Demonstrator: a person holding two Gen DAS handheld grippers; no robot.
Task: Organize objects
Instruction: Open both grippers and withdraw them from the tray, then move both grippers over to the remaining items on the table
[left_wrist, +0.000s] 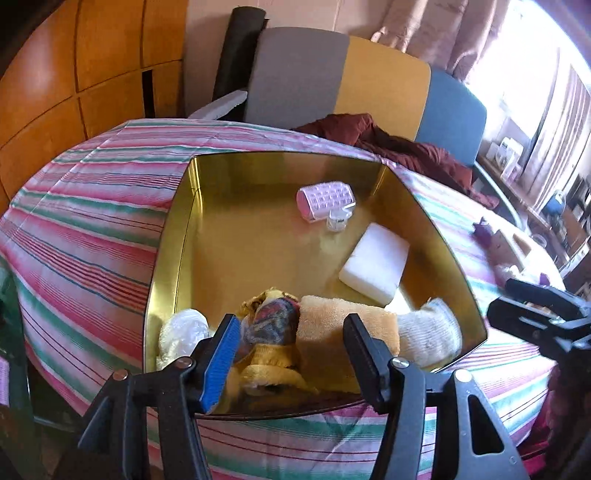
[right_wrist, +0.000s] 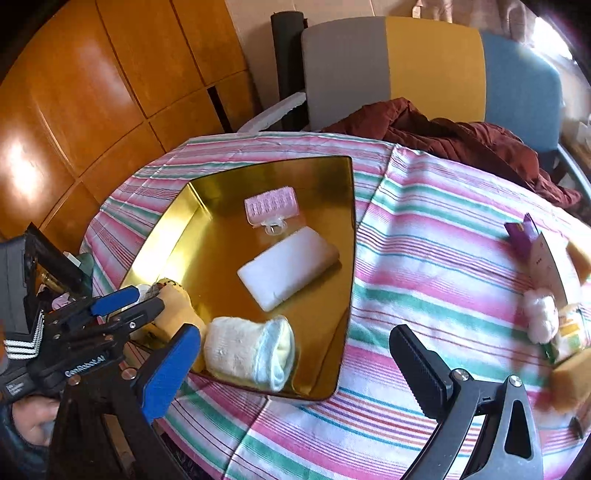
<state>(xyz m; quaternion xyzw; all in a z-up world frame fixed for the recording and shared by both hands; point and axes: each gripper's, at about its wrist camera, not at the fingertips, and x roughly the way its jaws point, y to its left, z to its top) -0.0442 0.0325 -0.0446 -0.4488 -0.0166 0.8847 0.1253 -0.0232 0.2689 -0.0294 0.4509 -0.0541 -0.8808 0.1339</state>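
Bench (right_wrist: 424, 236) under a pink, green and white striped cloth carries everything, and the shiny gold rectangular metal tin (right_wrist: 347, 229) sits on its left part as the collecting place. Inside, soft goods line the near wall: a rolled white sock (right_wrist: 251, 350), a folded peach towel (left_wrist: 343, 321), a yellow patterned bundle of cloth (left_wrist: 273, 325) and a crumpled white plastic bag (left_wrist: 184, 332), packed side by side, probably to save floor space. A white rectangular foam block (right_wrist: 288, 267) lies mid-tin, with a pink hair roller (right_wrist: 271, 205) beyond it near the far wall.

Left tool (left_wrist: 291, 354) hangs over the near row, jaws moderately apart and empty. Right tool (right_wrist: 295, 373) stands wide and empty, just right of the tin. Loose small items (right_wrist: 543, 317) wait at the bench's right edge, likely next to go in.
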